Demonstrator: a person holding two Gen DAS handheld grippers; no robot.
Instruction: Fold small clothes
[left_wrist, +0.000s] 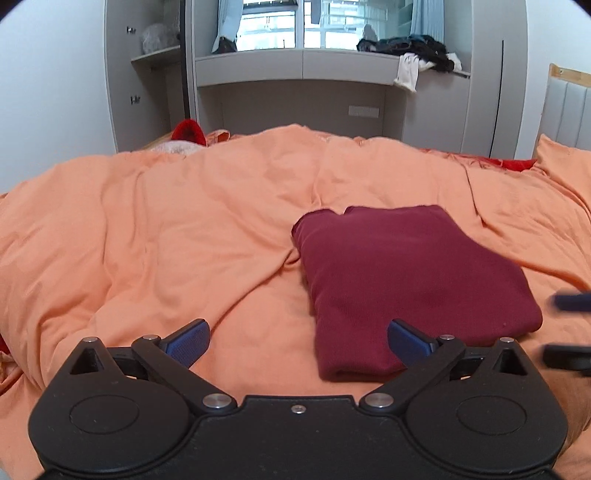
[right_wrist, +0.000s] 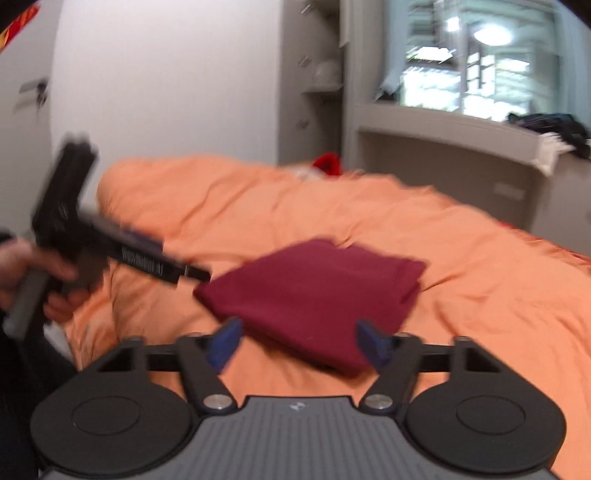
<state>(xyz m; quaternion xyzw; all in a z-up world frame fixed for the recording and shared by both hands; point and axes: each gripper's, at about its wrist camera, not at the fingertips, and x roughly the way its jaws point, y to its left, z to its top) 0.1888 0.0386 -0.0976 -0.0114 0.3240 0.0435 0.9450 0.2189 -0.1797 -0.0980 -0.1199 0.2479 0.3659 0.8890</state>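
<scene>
A maroon garment (left_wrist: 406, 280) lies folded into a neat rectangle on the orange duvet (left_wrist: 184, 240). In the left wrist view my left gripper (left_wrist: 297, 338) is open and holds nothing. Its right finger overlaps the garment's near left corner, and I cannot tell whether it touches. My right gripper (left_wrist: 569, 328) shows as two blurred dark fingers at the right edge. In the right wrist view the right gripper (right_wrist: 299, 343) hovers open over the near corner of the garment (right_wrist: 314, 291), with the pads clear of the cloth. A hand (right_wrist: 33, 266) holds the blurred left gripper (right_wrist: 184, 271) beside the garment's left corner.
The duvet is wrinkled, with a ridge left of the garment. A red item (left_wrist: 190, 131) sits at the bed's far edge. A pile of dark and white clothes (left_wrist: 417, 55) lies on the window ledge. A grey wardrobe (left_wrist: 147, 74) stands behind and a padded headboard (left_wrist: 565, 107) at right.
</scene>
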